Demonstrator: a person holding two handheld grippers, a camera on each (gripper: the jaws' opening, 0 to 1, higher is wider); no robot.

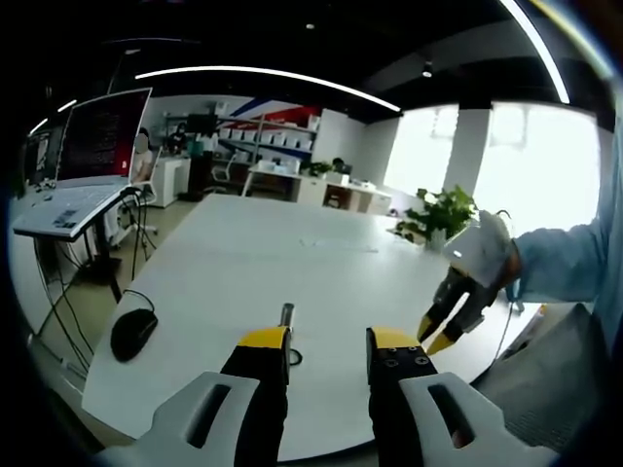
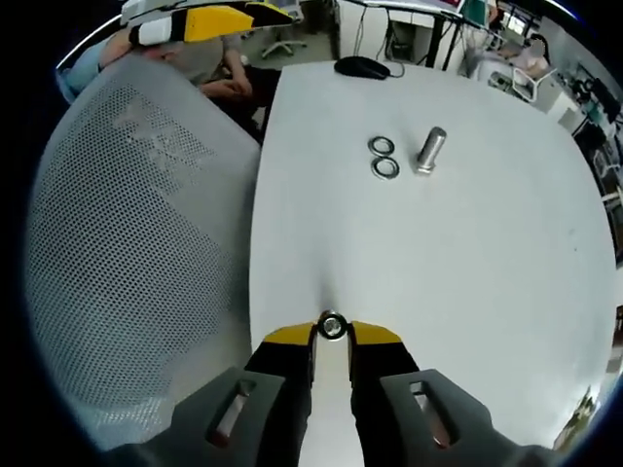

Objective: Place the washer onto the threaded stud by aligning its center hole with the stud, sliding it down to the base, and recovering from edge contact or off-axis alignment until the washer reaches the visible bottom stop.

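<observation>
Two loose washers (image 2: 381, 156) lie flat on the white table (image 2: 467, 253) in the right gripper view, one touching the other, just beside the threaded stud (image 2: 429, 149), which stands upright to their right in that picture. A third washer (image 2: 332, 326) sits pinched between the yellow-tipped jaws of your right gripper (image 2: 332, 329); the jaws are closed on its rim, and its center hole faces the camera. That held washer is well apart from the stud, near the table's close edge. Beyond the stud, at the far end of the table, you can see a black mouse (image 2: 362, 66) with its cable. A grey mesh chair back (image 2: 136, 243) stands at the left of that view, beside the table's edge, and your left gripper (image 2: 209, 21) shows near the top left.

In the left gripper view, your left gripper (image 1: 331, 342) has its jaws apart with nothing between them. The stud (image 1: 286, 316) rises just behind the tip of the left-hand jaw, and a washer (image 1: 294, 357) shows partly beside that jaw at the stud's foot. The mouse (image 1: 133, 333) lies near the table's left corner. Your right gripper (image 1: 450, 316) comes in from the right, held in a white-gloved hand (image 1: 482, 253) with a blue sleeve (image 1: 565, 263) behind it; from here you cannot tell what its jaws hold. A laptop (image 1: 83, 161) stands on a separate stand at the left, and a potted plant (image 1: 443, 216) sits at the table's far right.
</observation>
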